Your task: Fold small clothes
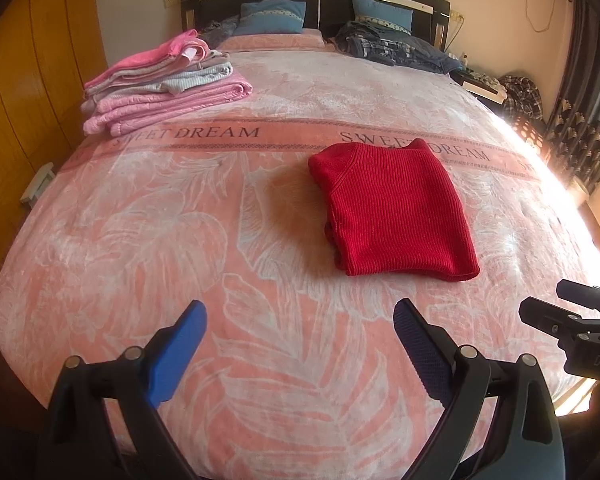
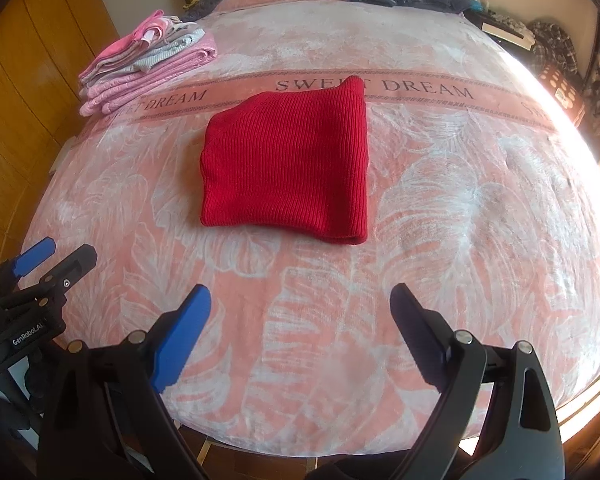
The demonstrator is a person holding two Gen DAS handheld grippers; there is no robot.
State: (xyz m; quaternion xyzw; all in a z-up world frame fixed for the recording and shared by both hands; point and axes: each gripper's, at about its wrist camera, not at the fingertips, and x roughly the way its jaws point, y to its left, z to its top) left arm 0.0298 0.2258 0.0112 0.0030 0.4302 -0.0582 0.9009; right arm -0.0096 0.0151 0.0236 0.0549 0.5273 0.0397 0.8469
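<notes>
right wrist view: red sweater point(image 2: 288, 160) looks folded already, lying mid-bed point(image 2: 440, 200) at 12 o'clock. pink pile point(image 2: 144, 68) at 10 o'clock. right gripper point(image 2: 300, 300) and left gripper point(image 1: 300, 316) both spread wide, empty. probably just stacking left.

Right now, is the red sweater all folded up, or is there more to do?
It looks folded: the red sweater lies flat as a neat square on the bed cover. Both grippers, left and right, are open and empty. Probably left: adding it to the folded pile near the bed's far left corner.
</notes>
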